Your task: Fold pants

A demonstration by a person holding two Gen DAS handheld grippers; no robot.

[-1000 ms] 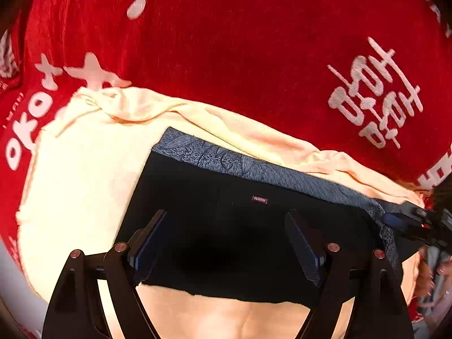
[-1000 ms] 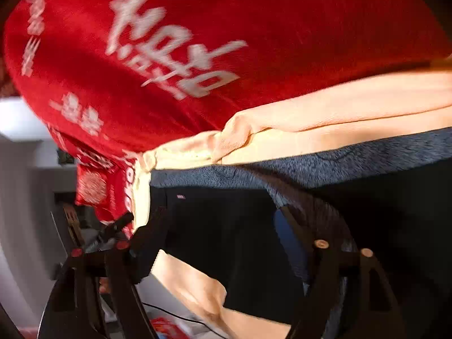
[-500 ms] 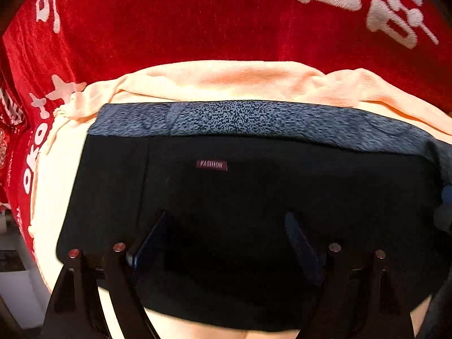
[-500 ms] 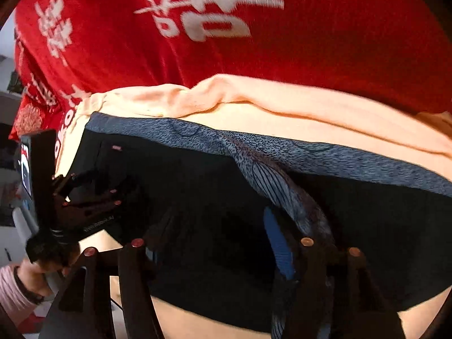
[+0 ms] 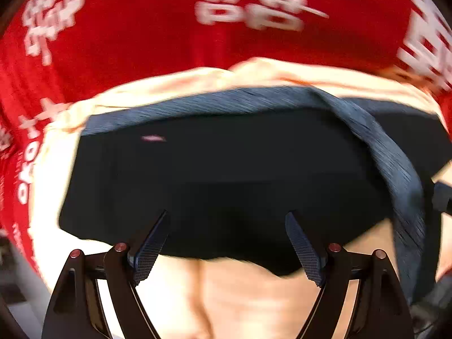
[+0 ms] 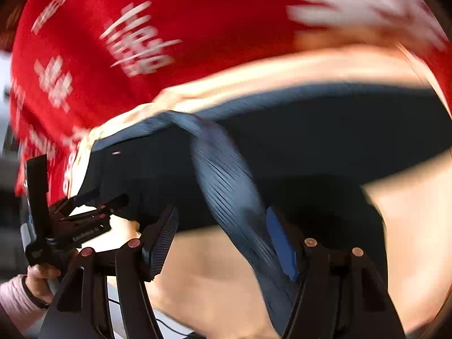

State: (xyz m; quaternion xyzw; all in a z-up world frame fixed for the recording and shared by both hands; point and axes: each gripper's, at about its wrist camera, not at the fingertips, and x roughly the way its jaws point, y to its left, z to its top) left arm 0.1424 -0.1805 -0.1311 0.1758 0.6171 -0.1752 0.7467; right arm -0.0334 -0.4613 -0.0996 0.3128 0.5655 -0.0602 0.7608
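Black pants (image 5: 226,169) with a speckled grey-blue waistband (image 5: 226,101) lie flat on a cream cloth (image 5: 240,296). My left gripper (image 5: 228,217) hovers open over the near hem of the pants, with nothing between its fingers. A strip of the waistband (image 6: 231,192) is pulled up off the pants (image 6: 339,147) and runs between the fingers of my right gripper (image 6: 223,212). It drapes against the right finger while the jaws are opening. The left finger stands apart from the strip. My left gripper (image 6: 104,200) also shows at the left of the right wrist view.
A red cloth (image 5: 141,42) with white characters covers the surface beyond the cream cloth. A person's hand (image 6: 39,276) in a pale sleeve holds the left gripper. The table edge and floor show at the lower left of the right wrist view.
Both grippers have slid sideways over the pants. The right gripper has drawn back, lifting a waistband strip that now crosses the right side of the left wrist view.
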